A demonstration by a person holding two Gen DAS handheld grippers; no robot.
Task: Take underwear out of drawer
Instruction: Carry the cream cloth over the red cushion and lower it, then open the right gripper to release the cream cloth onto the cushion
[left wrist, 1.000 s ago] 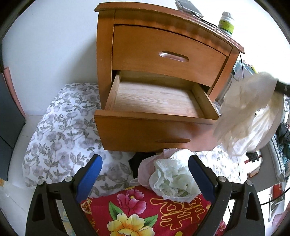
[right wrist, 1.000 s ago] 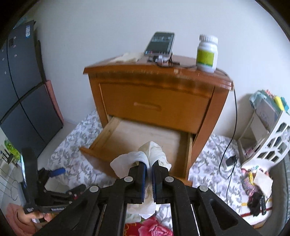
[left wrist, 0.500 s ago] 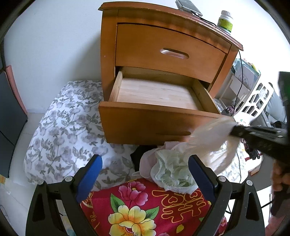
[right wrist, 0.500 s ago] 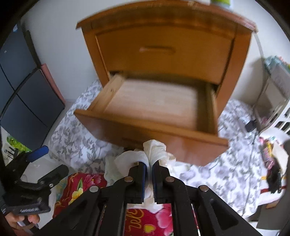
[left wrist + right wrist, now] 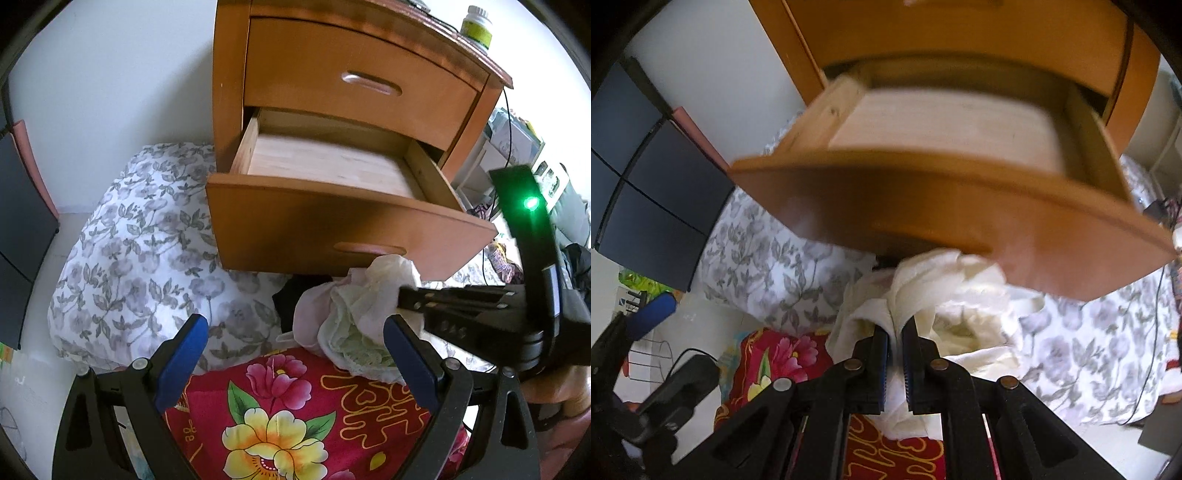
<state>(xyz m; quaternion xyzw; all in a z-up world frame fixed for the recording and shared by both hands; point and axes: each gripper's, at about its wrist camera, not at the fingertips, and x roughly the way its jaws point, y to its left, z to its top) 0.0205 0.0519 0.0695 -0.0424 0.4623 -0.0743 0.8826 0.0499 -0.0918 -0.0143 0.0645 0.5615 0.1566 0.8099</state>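
The right gripper (image 5: 894, 354) is pinched tight on a cream underwear (image 5: 934, 288). A second ago it held this cloth high up in the air, above the open drawer. Now it has come down low, and the cloth touches the pile of clothes (image 5: 347, 332) on the bed, just in front of the drawer (image 5: 332, 218). In the left wrist view the right gripper (image 5: 400, 301) reaches in from the right, with its tip in the pile.

The left gripper (image 5: 295, 354) is wide open and holds nothing. It hangs near the pile, over the red flower blanket (image 5: 295, 413), and it has not moved much.

The drawer is pulled out, and its wood floor is bare. No cloth shows inside it. So this looks like the last piece, and it is out of the drawer now. The job seems almost done. The right gripper only needs to let go so the cloth stays on the pile.

Farther out stand the wood nightstand (image 5: 229, 74), with its top drawer closed, and a white pill bottle (image 5: 476, 22) on top. The grey leaf sheet (image 5: 140, 251) lies to the left.
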